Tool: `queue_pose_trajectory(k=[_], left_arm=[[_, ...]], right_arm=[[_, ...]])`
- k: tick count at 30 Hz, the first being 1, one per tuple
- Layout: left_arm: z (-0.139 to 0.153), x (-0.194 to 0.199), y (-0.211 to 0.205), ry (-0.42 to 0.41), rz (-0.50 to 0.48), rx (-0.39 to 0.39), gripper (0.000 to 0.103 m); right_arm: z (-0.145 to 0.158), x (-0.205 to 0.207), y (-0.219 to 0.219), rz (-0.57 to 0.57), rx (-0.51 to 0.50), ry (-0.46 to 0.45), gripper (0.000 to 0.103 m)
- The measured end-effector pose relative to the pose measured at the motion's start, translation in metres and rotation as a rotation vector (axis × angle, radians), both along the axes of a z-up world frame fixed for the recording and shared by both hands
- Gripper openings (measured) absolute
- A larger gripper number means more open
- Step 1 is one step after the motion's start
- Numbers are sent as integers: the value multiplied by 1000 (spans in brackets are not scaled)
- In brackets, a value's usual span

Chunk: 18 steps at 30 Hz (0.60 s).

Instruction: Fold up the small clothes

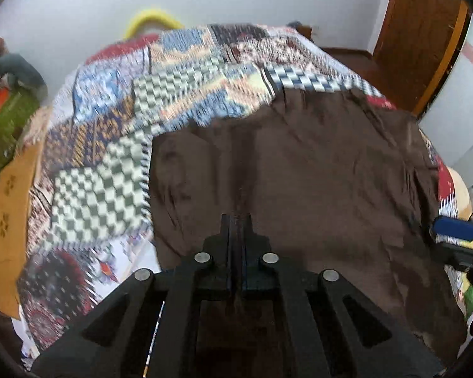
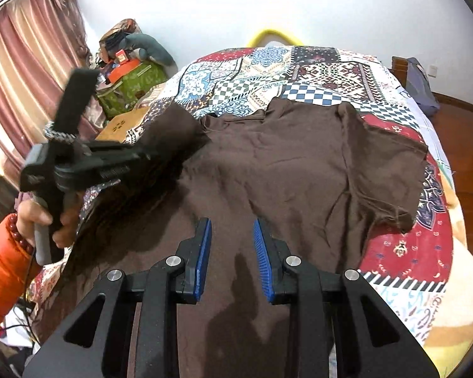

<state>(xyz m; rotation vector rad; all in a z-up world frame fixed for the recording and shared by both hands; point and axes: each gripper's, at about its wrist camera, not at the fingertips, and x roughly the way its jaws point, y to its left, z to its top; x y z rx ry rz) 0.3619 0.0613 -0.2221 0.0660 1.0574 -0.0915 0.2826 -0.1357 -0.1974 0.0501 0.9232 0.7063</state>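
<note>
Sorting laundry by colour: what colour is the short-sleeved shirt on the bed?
Plain dark brown short-sleeved shirt, clearest in the right wrist view.

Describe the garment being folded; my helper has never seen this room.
A bed under a patchwork quilt fills the room. On it lies a brown T-shirt, its right sleeve spread flat. It is the only plain, dark cloth there.

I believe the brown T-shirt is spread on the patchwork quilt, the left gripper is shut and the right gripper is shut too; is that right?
Not quite: the right gripper is open, its blue pads standing apart over the T-shirt, as the right wrist view shows. The rest holds: the shirt lies on the quilt, and the left gripper is shut.
</note>
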Motion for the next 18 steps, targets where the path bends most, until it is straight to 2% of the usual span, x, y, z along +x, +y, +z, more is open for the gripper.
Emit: queue_pose_trajectory(k=[1, 2, 3, 4, 5, 6, 7, 12, 15, 18], left_arm=[[-1, -4, -4, 17, -6, 2, 27], [0, -6, -5, 28, -9, 8, 34], [5, -11, -4, 15, -12, 14, 44], [9, -16, -5, -6, -13, 17, 53], [18, -22, -2, -36, -11, 23, 59], [25, -25, 1, -55, -4, 25, 69], [33, -29, 7, -76, 11, 19, 74], [52, -37, 45, -113, 111, -27, 77], [45, -39, 66, -105, 162, -19, 79], [25, -38, 80, -58, 194, -8, 79]], right_arm=[[1, 0, 0, 2, -8, -6, 31], [1, -1, 0, 2, -12, -11, 35], [2, 0, 0, 1, -17, -21, 46], [4, 1, 1, -1, -17, -31, 53], [5, 4, 4, -2, -15, -44, 54], [7, 3, 6, -1, -10, -52, 55], [8, 7, 10, 4, -2, -54, 56], [8, 27, 32, 35, 41, -31, 56], [5, 41, 56, 72, 35, -39, 56], [-1, 55, 82, 107, 0, -45, 56]])
